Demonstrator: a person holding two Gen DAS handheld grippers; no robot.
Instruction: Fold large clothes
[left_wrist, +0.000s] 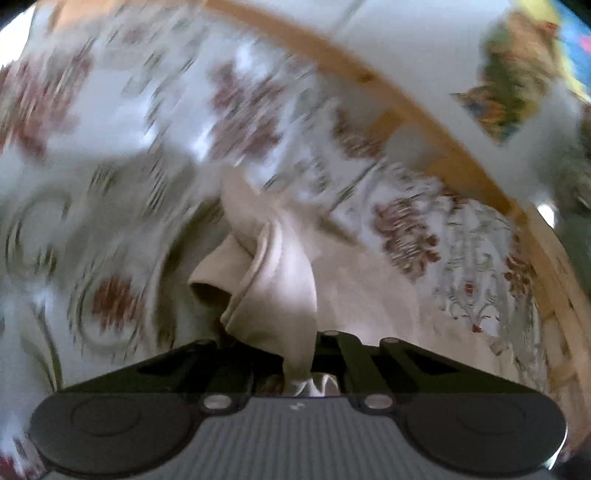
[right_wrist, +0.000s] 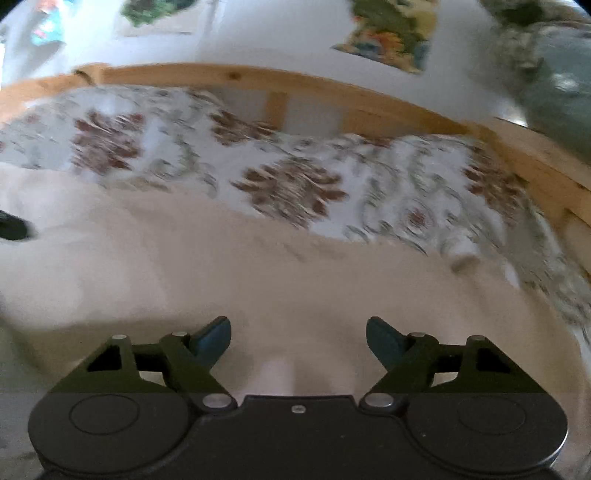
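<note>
A large cream garment lies spread across the bed. In the left wrist view a bunched fold of the same cream garment rises from the jaws. My left gripper is shut on that fold and holds it lifted above the bedspread. My right gripper is open and empty, its blue-padded fingers wide apart just above the flat part of the garment. The left view is blurred by motion.
The bed carries a white floral bedspread with red-brown flowers. A wooden bed frame rail runs along the far side, also in the left wrist view. A white wall with coloured pictures stands behind. A grey-green cushion sits at the far right.
</note>
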